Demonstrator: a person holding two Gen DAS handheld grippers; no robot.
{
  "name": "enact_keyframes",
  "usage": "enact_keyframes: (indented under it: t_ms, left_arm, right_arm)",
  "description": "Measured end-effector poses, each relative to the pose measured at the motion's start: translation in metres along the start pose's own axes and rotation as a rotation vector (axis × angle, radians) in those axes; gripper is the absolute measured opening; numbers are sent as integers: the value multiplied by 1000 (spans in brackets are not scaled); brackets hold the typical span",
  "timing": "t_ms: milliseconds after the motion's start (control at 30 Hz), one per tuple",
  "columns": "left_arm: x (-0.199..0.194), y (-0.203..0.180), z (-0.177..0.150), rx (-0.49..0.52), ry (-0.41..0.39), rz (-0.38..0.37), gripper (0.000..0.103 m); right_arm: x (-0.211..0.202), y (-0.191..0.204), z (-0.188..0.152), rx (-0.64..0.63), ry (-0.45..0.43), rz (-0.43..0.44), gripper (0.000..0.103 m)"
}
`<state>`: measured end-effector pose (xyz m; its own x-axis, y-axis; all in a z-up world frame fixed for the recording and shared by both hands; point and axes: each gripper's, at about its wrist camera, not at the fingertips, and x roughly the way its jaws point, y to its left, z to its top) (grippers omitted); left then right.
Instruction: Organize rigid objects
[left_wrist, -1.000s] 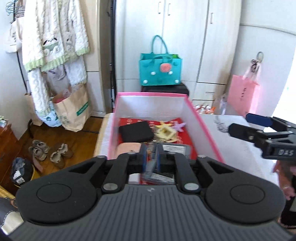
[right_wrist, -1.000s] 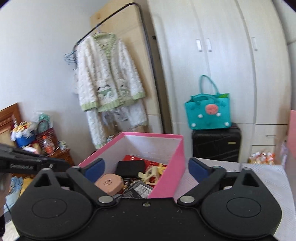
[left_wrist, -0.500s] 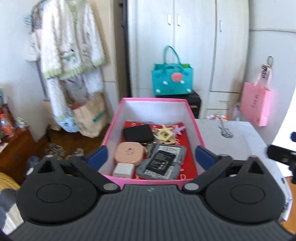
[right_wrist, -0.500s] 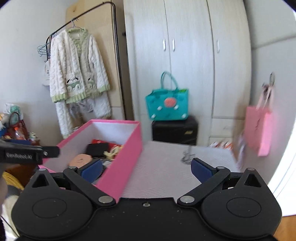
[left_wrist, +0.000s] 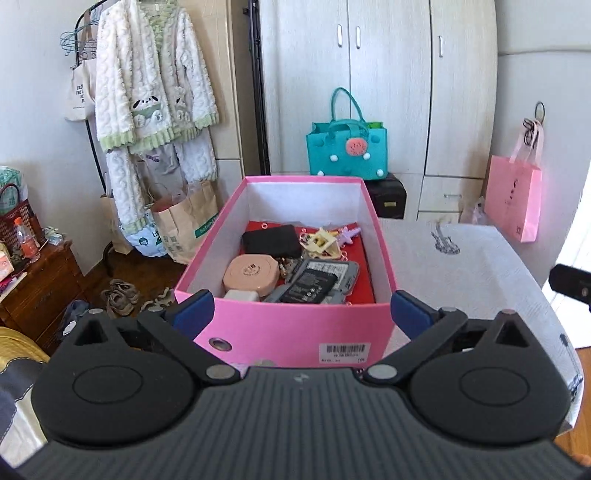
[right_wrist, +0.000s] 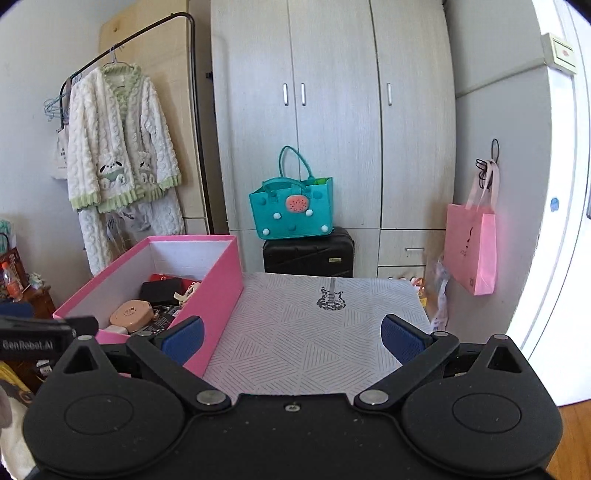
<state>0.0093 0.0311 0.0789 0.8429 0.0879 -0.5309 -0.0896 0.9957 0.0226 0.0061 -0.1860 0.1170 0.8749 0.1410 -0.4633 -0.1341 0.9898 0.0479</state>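
An open pink box (left_wrist: 295, 332) stands on the left of the table. Inside lie a black case (left_wrist: 271, 240), a round peach compact (left_wrist: 251, 273), a grey flat device (left_wrist: 314, 286), a white charger (left_wrist: 242, 295) and yellow (left_wrist: 321, 242) and purple (left_wrist: 347, 232) clips. My left gripper (left_wrist: 301, 314) is open wide just short of the box's near wall, holding nothing. My right gripper (right_wrist: 291, 338) is open and empty over the patterned tablecloth (right_wrist: 295, 350), to the right of the pink box (right_wrist: 218, 291).
A wardrobe (right_wrist: 332, 110) fills the back wall, with a teal bag (right_wrist: 291, 210) on a black suitcase (right_wrist: 308, 254) before it. A pink paper bag (right_wrist: 471, 251) hangs at the right. A clothes rack (left_wrist: 147, 92), paper bag (left_wrist: 188, 218), shoes and a wooden cabinet (left_wrist: 37, 288) stand left.
The left gripper opened and let the grey device go into the box, then drew back from it. The right gripper swung right, from the box to over the tablecloth.
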Motion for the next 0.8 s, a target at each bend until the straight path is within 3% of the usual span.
enact_keyframes:
  t_ms: [800]
  left_arm:
    - [10, 2, -6, -16, 52, -47, 103]
  right_arm:
    - [12, 2, -12, 24, 37, -15, 103]
